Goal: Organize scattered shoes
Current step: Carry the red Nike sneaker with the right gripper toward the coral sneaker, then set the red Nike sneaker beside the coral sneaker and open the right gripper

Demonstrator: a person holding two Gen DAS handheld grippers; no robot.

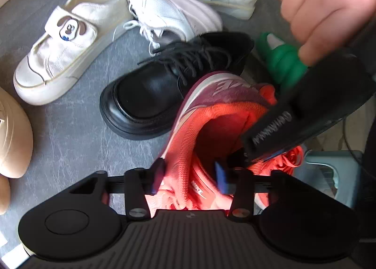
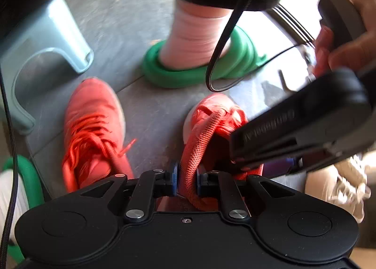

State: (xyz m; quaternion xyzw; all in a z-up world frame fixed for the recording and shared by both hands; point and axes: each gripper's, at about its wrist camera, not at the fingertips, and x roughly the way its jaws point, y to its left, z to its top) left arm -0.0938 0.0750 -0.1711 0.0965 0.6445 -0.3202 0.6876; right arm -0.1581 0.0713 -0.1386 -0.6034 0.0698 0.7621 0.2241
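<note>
You have both tongs on one coral-red knit running shoe [image 1: 211,128], which sits toe-away from you on the grey stone-look floor [image 1: 70,132], just beside the glossy black leather lace-up shoe [image 1: 150,95] and near its mate, the second coral-red running shoe [image 2: 94,128].

Your right tongs [image 2: 186,181] are clamped together on the padded collar of the shoe, the knit rim squeezed between the blue pads. Your left tongs [image 1: 189,178] straddle the opposite side wall, one pad outside and one inside the opening; I judge them pressing on it, though blur makes contact hard to confirm.

Expect this shoe to be light and soft: the mesh upper will fold and sag under a pinch, so the sole may swing. The collar and heel are the firmest parts, so hold there. Avoid the loose laces, which could slip or snag. The white canvas platform shoe [image 1: 63,52] lies well apart.
</note>
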